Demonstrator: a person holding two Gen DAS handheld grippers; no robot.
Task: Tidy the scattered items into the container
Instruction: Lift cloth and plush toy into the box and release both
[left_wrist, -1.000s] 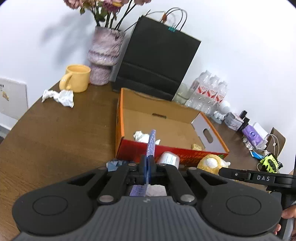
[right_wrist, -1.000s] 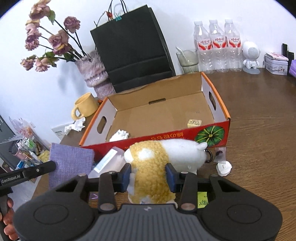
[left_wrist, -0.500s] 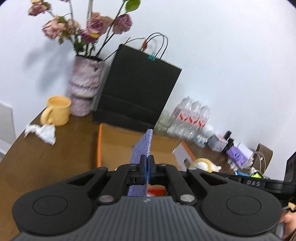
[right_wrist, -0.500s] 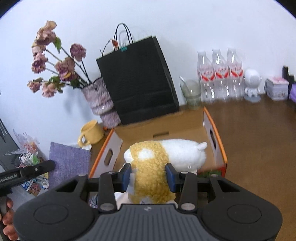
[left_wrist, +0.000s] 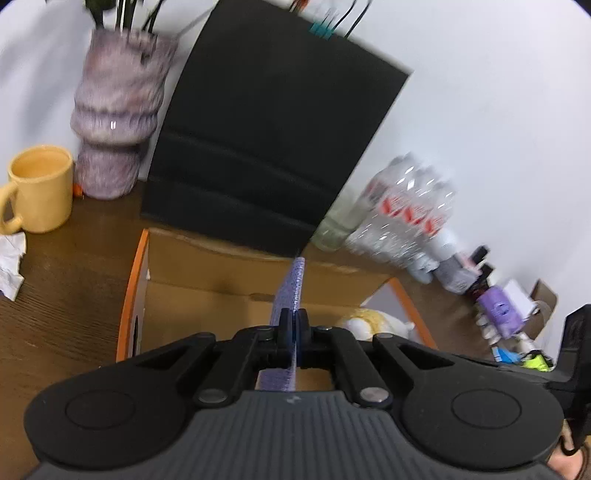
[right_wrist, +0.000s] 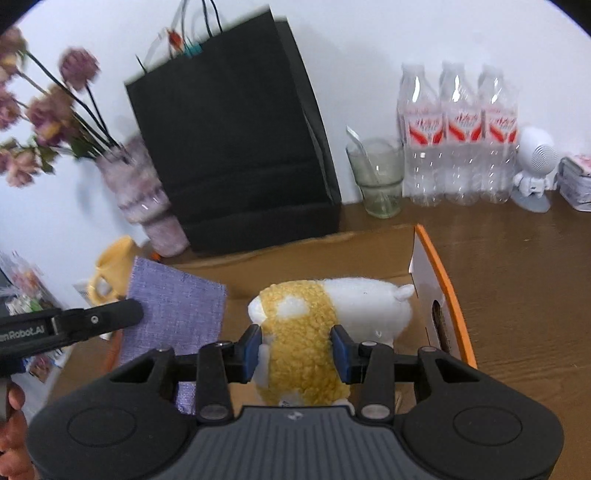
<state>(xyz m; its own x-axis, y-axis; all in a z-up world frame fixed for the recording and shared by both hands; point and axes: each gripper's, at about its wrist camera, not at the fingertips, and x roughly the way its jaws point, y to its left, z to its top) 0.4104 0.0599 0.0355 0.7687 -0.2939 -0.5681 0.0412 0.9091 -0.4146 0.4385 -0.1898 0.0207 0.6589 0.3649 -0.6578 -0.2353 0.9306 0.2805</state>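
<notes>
My left gripper (left_wrist: 294, 325) is shut on a flat purple woven mat (left_wrist: 291, 284), held edge-on over the open cardboard box (left_wrist: 207, 269) with orange rims. The right wrist view shows the same mat (right_wrist: 173, 310) face-on at the left, gripped by the left gripper's arm. My right gripper (right_wrist: 295, 347) is shut on a yellow-and-white plush toy (right_wrist: 325, 314), held over the box (right_wrist: 432, 266) near its right wall. The plush (left_wrist: 373, 323) also peeks out to the right of the left gripper.
Behind the box stand a black paper bag (right_wrist: 232, 140), a purple vase with dried flowers (left_wrist: 114, 122) and a yellow mug (left_wrist: 40, 188). Crumpled tissue (left_wrist: 11, 269) lies at the left. A glass (right_wrist: 376, 177), water bottles (right_wrist: 458, 136) and a small white figure (right_wrist: 535, 170) line the wall.
Both grippers have moved forward over the box, carrying the mat and the plush with them. The box's front wall and the items before it have dropped out of sight.
</notes>
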